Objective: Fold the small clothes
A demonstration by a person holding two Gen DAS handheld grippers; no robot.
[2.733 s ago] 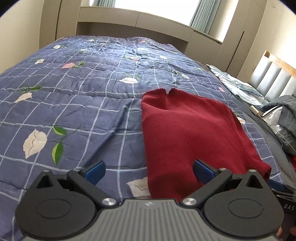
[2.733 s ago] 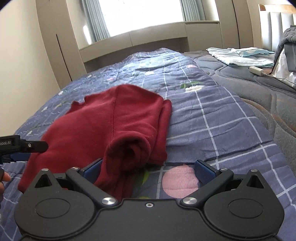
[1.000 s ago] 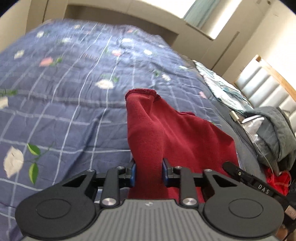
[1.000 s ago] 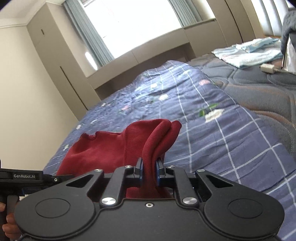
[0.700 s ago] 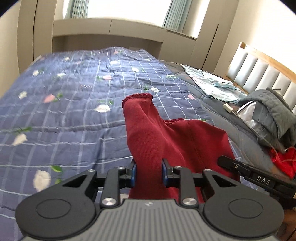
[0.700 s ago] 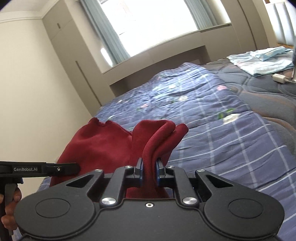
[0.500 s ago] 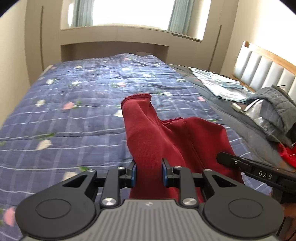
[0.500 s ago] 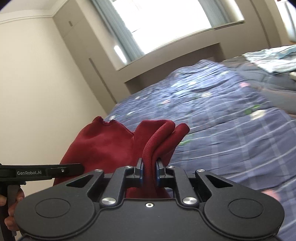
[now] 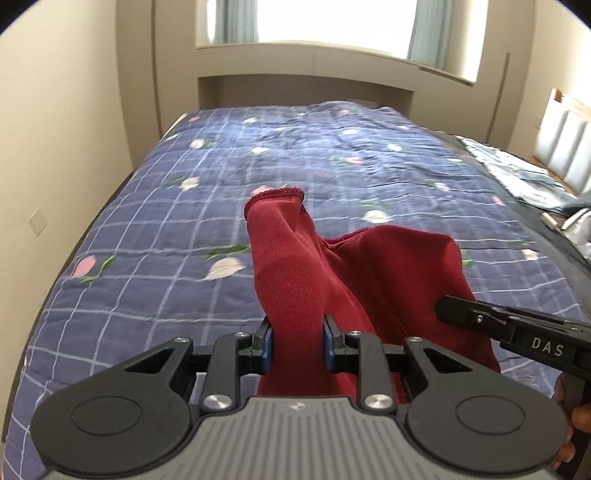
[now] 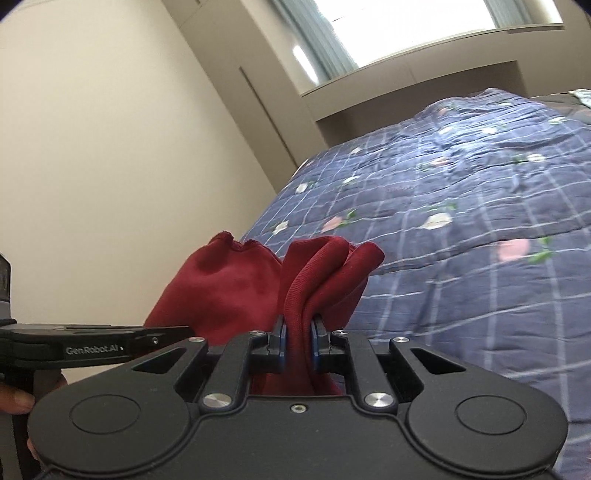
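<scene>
My left gripper point(image 9: 297, 341) is closed on a thick fold of the dark red knit garment point(image 9: 373, 273), and my right gripper point(image 10: 298, 341) pinches a thinner bunch of the same cloth. I see the garment raised between the two, above the blue checked quilt point(image 9: 155, 229) with flower prints. A window point(image 9: 321, 20) is behind the bed.
</scene>
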